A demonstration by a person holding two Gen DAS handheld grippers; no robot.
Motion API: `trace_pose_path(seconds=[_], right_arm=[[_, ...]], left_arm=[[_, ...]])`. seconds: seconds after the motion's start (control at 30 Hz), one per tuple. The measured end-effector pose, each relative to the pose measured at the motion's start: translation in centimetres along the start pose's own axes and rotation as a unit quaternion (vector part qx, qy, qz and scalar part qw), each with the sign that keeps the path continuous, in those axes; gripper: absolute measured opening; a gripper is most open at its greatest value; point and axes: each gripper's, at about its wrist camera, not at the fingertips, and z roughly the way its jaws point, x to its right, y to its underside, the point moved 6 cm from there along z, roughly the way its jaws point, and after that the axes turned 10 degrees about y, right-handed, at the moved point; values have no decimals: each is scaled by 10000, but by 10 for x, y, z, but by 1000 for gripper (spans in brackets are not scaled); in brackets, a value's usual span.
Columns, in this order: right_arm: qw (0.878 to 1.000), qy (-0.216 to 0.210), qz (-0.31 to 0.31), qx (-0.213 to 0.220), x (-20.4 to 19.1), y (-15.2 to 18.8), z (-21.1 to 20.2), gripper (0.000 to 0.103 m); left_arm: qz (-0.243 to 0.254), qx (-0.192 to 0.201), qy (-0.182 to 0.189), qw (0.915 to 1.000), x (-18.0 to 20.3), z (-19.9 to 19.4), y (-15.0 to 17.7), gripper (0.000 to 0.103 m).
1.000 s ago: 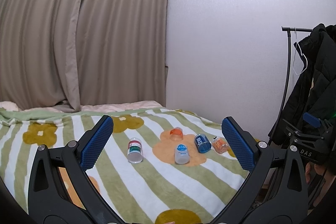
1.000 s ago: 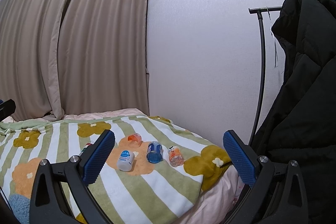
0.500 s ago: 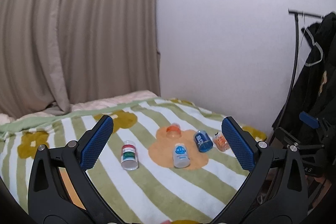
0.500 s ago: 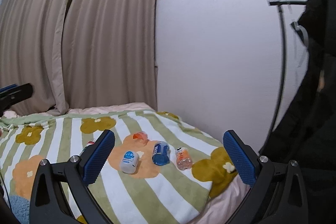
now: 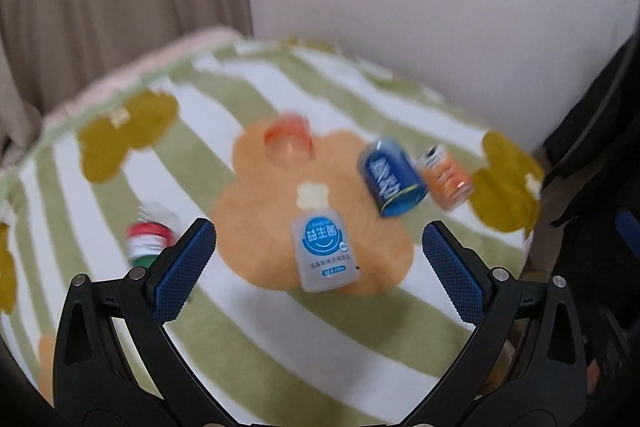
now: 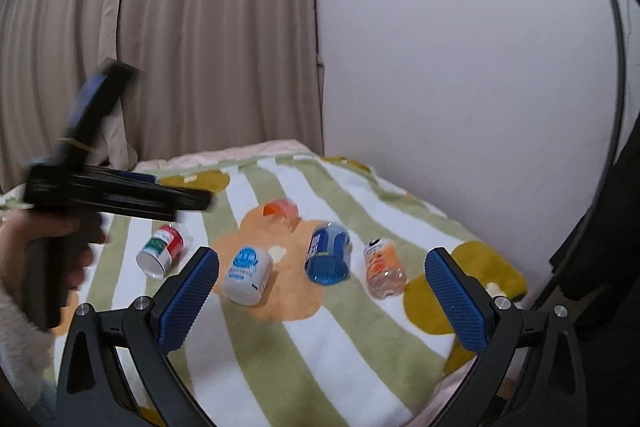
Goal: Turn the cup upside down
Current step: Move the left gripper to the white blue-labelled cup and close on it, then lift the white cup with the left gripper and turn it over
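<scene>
Several cups lie on their sides on a striped flower blanket point(image 5: 280, 339): a white cup with a blue smiley label point(image 5: 325, 254) point(image 6: 247, 275), a dark blue cup point(image 5: 390, 179) point(image 6: 329, 253), a clear orange cup point(image 5: 289, 140) point(image 6: 281, 212), an orange-print cup point(image 5: 445, 177) point(image 6: 383, 269) and a red-green-white cup point(image 5: 149, 237) point(image 6: 162, 250). My left gripper point(image 5: 319, 254) is open and empty, with the white cup between its fingertips, farther off. My right gripper point(image 6: 322, 287) is open and empty, short of the cups. The left gripper also shows blurred in the right wrist view point(image 6: 100, 187).
The bed meets a white wall point(image 6: 460, 67) on the right and beige curtains point(image 6: 160, 47) behind. A black coat point(image 6: 612, 227) hangs at the far right past the bed edge. A clothes-rack pole point(image 6: 616, 11) stands beside it.
My left gripper has moved forward and down toward the cups, which look much larger and blurred. It has entered the right wrist view at left. My right gripper has advanced slightly.
</scene>
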Motion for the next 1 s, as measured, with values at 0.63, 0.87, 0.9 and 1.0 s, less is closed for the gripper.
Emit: trace_pose_path(seconds=[0.63,0.87,0.9,1.0], right_arm=[[9973,-244,-25,-691,-20,47,57,103],[9976,-241,26,-656,-16,45,51,103],[9976,-239,29,-646,-15,44,49,103],[9981,-231,40,-570,-13,40,42,103]], left_arm=[[-917,-1256,352,9872,-38,143,39,87],[-1044,-1342,608,9836,-33,143,44,60],[-984,-1298,639,9846,-30,136,43,60],[-752,-1201,669,9876,-22,109,45,60]])
